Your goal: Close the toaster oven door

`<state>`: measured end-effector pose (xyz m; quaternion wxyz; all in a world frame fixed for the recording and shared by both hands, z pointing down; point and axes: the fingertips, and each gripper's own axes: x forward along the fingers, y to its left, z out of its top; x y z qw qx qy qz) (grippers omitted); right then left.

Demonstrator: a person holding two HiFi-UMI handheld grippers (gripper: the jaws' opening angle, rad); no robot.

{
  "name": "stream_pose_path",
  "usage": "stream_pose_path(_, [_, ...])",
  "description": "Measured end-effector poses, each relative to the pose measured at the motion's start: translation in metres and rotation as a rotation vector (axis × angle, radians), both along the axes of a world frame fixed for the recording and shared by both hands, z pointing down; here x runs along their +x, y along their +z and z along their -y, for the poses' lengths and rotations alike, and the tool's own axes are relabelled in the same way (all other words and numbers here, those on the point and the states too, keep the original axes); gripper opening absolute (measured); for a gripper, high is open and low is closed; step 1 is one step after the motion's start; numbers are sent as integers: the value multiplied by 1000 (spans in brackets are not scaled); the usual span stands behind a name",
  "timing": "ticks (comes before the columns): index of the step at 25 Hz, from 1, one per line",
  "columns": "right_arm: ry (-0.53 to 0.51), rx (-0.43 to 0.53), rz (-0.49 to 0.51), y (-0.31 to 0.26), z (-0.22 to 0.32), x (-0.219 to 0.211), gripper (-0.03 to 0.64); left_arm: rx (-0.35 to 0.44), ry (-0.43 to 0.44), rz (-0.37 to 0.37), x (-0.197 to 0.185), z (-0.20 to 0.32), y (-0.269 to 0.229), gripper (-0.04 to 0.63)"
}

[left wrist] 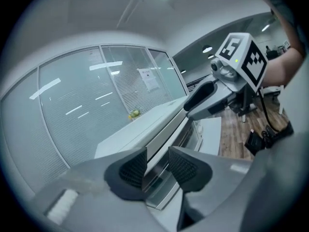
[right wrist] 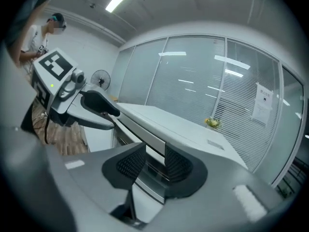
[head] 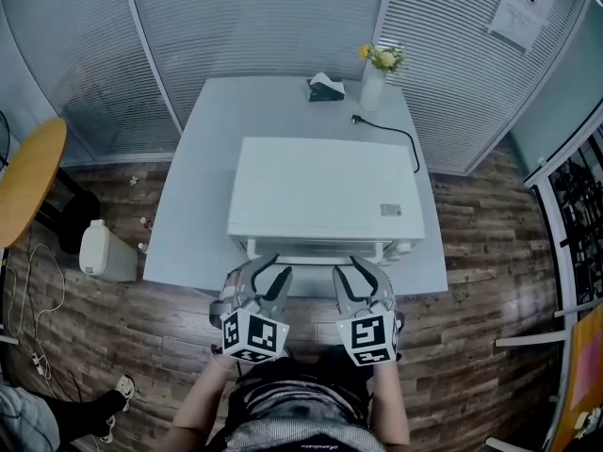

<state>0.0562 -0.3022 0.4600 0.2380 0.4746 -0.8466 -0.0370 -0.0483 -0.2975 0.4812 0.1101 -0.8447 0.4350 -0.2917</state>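
left tongs spread | right tongs spread | toaster oven door just ahead, showing through both gaps

Grey surface sits centre frame. At its far edge there's a dark tissue box, and just right of that a white vase holding yellow flowers. A black cord snakes along the surface's far right side. Off the surface's left edge, near its front corner, a white bin stands on the wood floor. Further left, a round wooden tabletop. Beyond the surface's far right corner, a paper notice hangs on the blinds.
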Motion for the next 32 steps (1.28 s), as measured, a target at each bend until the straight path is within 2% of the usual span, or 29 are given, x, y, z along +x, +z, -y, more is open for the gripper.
stream_pose_path(3, [8,-17,94,-4,-7,-1,107,-25,-17,-75,1,-9,-2,135])
stream_pose_path(6, [7,-32,137,-2,-16,-4,93,-73,-11,-159,8,-20,0,132])
stream_pose_path(10, [0,-49,161,3,-24,-11,58,-114,-4,-263,19,-29,0,72])
stream_pose_path(14, [0,-55,205,1,-34,-16,14,-123,23,-325,29,-37,-10,11])
stream_pose_path(18, [-18,-48,224,-3,-43,-24,5,-133,30,-379,32,-44,-17,5])
stream_pose_path(24, [-29,-24,270,-21,-54,-34,4,-76,17,-440,30,-50,-40,5])
stream_pose_path(32, [-50,54,339,-66,-61,-45,5,21,22,-496,25,-57,-85,5])
